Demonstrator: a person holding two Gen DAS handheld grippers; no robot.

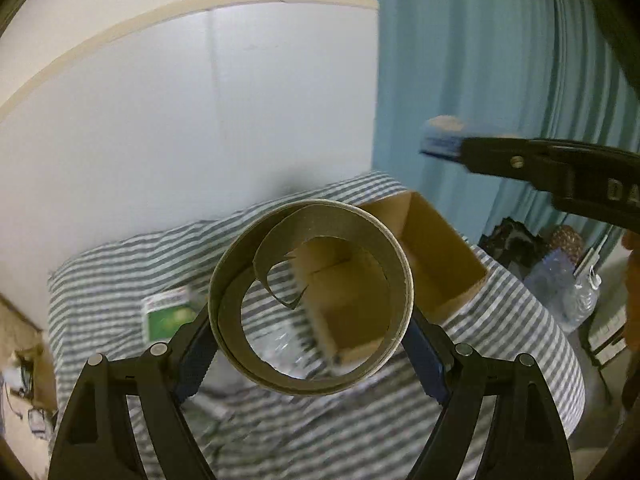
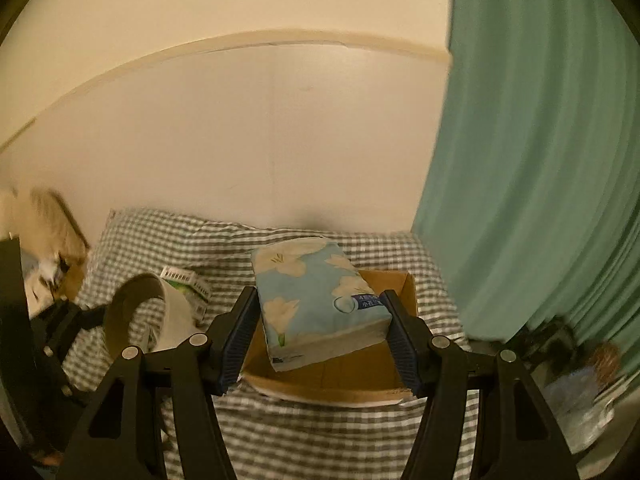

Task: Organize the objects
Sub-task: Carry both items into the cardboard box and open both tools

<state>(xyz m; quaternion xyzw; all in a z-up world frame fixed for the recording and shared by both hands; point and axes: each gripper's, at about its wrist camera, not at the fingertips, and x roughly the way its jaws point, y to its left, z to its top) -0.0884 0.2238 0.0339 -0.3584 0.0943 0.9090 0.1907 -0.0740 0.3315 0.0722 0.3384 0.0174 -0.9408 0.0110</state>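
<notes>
While both tools hang above the open brown cardboard box [image 2: 394,380], right gripper [image 2: 318,332] clamps a blue flowered tissue pack [image 2: 316,304], left gripper [image 1: 310,344] clamps a curled cardboard ring [image 1: 310,300]; the green-white carton [image 2: 188,286] waits on checked cloth [image 2: 300,436].

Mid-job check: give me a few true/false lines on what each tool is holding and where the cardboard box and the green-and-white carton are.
1. The left tool is shut on the cardboard ring. True.
2. The right tool is empty. False: it is shut on the blue flowered tissue pack.
3. The cardboard box is open at the top and sits on the checked cloth. True.
4. The tissue pack already lies inside the box. False: it is gripped between the right tool's pads, in front of the box in the right wrist view.
5. The green-and-white carton is in the box. False: it lies on the cloth, left of the box.
</notes>
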